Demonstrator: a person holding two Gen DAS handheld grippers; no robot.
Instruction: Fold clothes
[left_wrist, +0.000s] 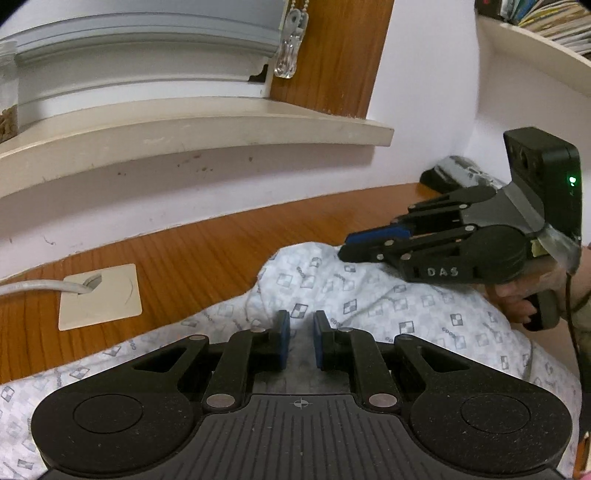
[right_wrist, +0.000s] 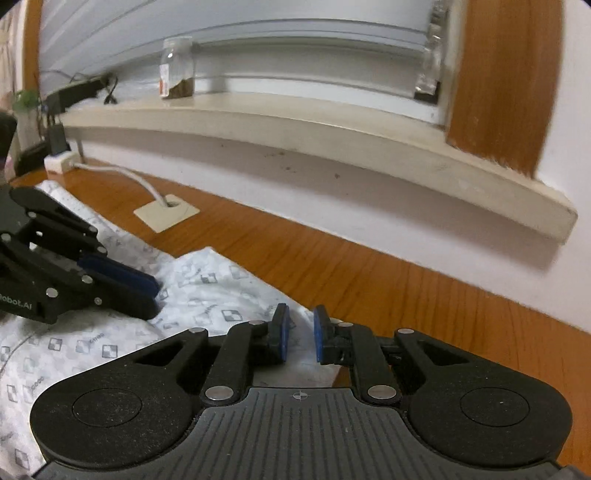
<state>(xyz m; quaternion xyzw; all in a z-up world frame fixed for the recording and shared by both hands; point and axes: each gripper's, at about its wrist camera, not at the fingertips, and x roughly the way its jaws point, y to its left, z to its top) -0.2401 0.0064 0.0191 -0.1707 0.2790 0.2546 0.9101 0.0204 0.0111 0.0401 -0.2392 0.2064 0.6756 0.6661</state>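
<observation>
A white garment (left_wrist: 369, 295) printed with small grey checked squares lies rumpled on the wooden table (left_wrist: 184, 258). My left gripper (left_wrist: 301, 321) hovers low over its far edge, blue pads a narrow gap apart, and no fold is pinched between them. My right gripper (left_wrist: 345, 249) comes in from the right over a raised hump of the cloth, its fingers nearly together and empty. In the right wrist view my right gripper (right_wrist: 300, 315) sits above the garment's (right_wrist: 207, 288) corner by bare table (right_wrist: 369, 288). My left gripper (right_wrist: 155, 299) lies low over the cloth at left.
A beige cable plate (left_wrist: 99, 299) with a white cord is set in the table behind the garment. A window sill (right_wrist: 295, 122) overhangs the back wall and carries a glass jar (right_wrist: 177, 68). A power strip (right_wrist: 59, 160) sits far left. A person's hand (left_wrist: 513, 295) holds the right gripper's handle.
</observation>
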